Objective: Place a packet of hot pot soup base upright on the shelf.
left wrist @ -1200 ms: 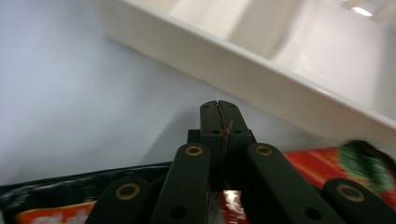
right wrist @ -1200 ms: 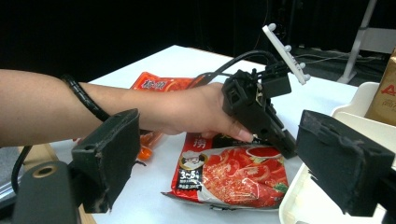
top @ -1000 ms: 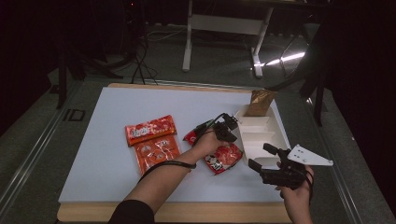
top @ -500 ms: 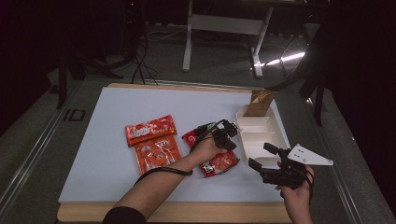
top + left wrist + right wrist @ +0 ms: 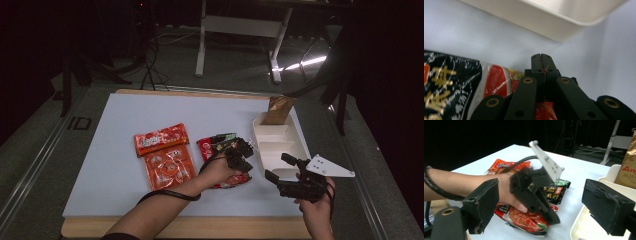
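Left gripper view has the left gripper [image 5: 542, 58] with its 2 jaws pinched on the red snack packet [image 5: 496, 81] edge; right gripper [image 5: 286, 170] hangs wide open beside the tray [image 5: 300, 145].

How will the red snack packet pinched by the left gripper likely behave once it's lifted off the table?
Probably floppy: the red snack packet is a thin, crinkled pouch, and the left gripper pinches just its edge, so it may droop. The glossy film looks slippery. It seems light for its size, lying flat on the table.
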Available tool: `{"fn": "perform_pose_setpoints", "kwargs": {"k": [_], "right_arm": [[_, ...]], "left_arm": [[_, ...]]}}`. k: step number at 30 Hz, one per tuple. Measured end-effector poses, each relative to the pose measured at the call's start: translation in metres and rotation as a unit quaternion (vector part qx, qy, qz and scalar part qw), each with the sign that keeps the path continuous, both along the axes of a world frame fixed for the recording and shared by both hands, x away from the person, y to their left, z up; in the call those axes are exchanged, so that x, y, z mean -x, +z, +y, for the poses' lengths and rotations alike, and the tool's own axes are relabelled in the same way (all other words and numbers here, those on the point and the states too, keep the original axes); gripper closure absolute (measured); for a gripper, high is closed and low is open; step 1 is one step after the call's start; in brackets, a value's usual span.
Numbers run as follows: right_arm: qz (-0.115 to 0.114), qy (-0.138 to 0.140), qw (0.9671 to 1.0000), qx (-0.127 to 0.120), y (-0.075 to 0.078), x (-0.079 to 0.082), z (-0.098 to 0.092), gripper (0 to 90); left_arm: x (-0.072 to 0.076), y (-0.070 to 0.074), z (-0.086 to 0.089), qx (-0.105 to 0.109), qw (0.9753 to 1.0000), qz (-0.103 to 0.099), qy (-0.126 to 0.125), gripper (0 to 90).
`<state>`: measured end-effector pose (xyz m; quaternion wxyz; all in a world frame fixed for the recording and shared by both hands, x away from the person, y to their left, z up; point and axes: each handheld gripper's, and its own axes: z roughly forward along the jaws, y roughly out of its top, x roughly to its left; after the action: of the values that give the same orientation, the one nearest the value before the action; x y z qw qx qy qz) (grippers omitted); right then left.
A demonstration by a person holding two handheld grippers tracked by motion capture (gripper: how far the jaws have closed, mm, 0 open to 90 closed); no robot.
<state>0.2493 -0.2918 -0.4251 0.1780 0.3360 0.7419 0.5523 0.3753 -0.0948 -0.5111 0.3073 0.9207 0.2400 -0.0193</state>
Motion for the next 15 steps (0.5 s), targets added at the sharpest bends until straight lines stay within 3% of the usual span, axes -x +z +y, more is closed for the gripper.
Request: {"fn": "perform_pose_setpoints", "kwargs": {"k": [2, 4, 8, 10, 15], "right_arm": [[0.000, 0.000, 1.0000, -0.001, 0.000, 0.000, 0.000, 14.2], [-0.002, 0.000, 1.0000, 0.001, 0.001, 0.000, 0.001, 14.1], [-0.001, 0.002, 1.0000, 0.002, 0.000, 0.000, 0.002, 14.2], [-0.002, 0.002, 1.0000, 0.003, 0.001, 0.000, 0.003, 14.2], [-0.005, 0.003, 1.0000, 0.007, 0.001, 0.000, 0.004, 14.1]], "left_arm": [[0.005, 0.004, 0.003, -0.002, 1.0000, -0.003, 0.003, 90.0], [0.008, 0.005, 0.009, -0.018, 0.9998, -0.007, 0.001, 90.0], [0.005, 0.001, 0.029, 0.031, 0.9992, 0.014, 0.021, 90.0], [0.005, 0.001, 0.036, 0.035, 0.9990, 0.008, 0.026, 90.0], [0.005, 0.008, 0.056, 0.084, 0.9957, 0.006, 0.039, 90.0]]}}
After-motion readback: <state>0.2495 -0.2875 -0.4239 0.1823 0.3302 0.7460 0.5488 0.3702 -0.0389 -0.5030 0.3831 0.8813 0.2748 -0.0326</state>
